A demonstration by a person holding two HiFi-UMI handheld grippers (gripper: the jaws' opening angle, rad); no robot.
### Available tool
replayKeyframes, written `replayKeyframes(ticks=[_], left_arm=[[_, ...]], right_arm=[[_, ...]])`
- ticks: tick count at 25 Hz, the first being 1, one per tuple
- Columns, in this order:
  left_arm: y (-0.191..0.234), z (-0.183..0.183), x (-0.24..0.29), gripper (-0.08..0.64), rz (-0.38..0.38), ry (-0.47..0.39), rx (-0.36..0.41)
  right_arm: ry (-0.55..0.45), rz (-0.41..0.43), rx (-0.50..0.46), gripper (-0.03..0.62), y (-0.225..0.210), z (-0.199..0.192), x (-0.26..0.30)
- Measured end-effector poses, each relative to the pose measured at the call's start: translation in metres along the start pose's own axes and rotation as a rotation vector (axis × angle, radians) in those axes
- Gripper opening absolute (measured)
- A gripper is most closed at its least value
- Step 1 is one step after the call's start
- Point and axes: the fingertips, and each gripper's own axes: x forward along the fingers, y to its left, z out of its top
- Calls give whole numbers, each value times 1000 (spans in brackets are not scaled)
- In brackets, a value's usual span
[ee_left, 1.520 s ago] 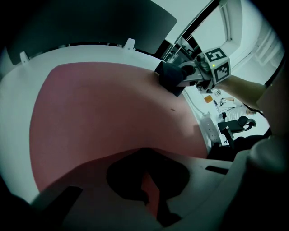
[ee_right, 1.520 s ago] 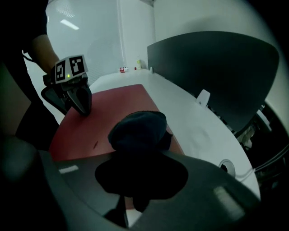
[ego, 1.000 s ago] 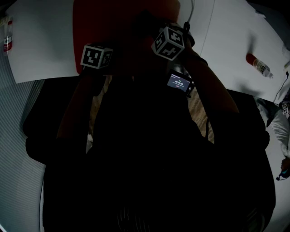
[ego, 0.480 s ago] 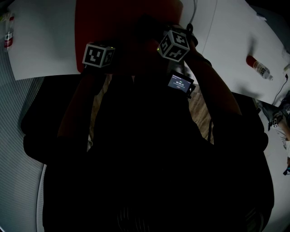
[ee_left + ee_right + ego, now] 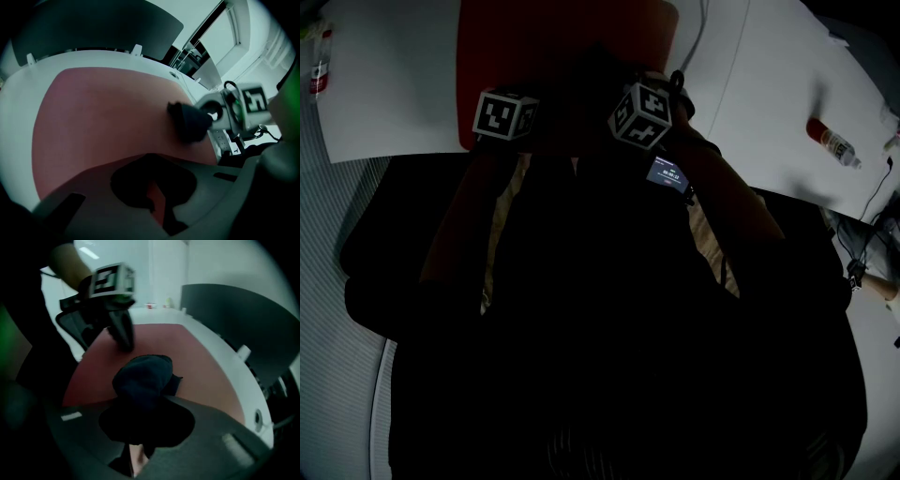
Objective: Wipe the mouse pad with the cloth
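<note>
Much bare mouse pad [image 5: 206, 366] beyond cloth [image 5: 143, 376]

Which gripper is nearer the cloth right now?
Right. The right gripper has its claw shut on the cloth; the left gripper is down at the mouse pad beside it, apart from the cloth.

White desk [image 5: 384, 94] spreading beneath the left gripper [image 5: 157, 201] and right gripper [image 5: 133, 453], dark partition [image 5: 93, 28] standing just beyond them, ceiling light [image 5: 89, 252] glowing overhead, ribbed grey floor [image 5: 328, 309] out left.
</note>
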Motion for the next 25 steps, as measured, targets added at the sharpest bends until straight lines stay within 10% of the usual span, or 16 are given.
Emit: replayKeyframes(ticks=[8, 17, 21, 25], left_arm=[[1, -3, -1, 3, -13, 12, -11], [2, 0, 2, 4, -9, -7, -8], [1, 0, 1, 4, -18, -12, -12], [-3, 0, 1, 4, -25, -6, -13]], right_arm=[[-8, 99, -170, 69, 29, 3, 9], [-21, -28, 221, 71, -106, -19, -12], [0, -87, 167, 69, -83, -15, -10], [-10, 80, 5, 69, 12, 1, -1]])
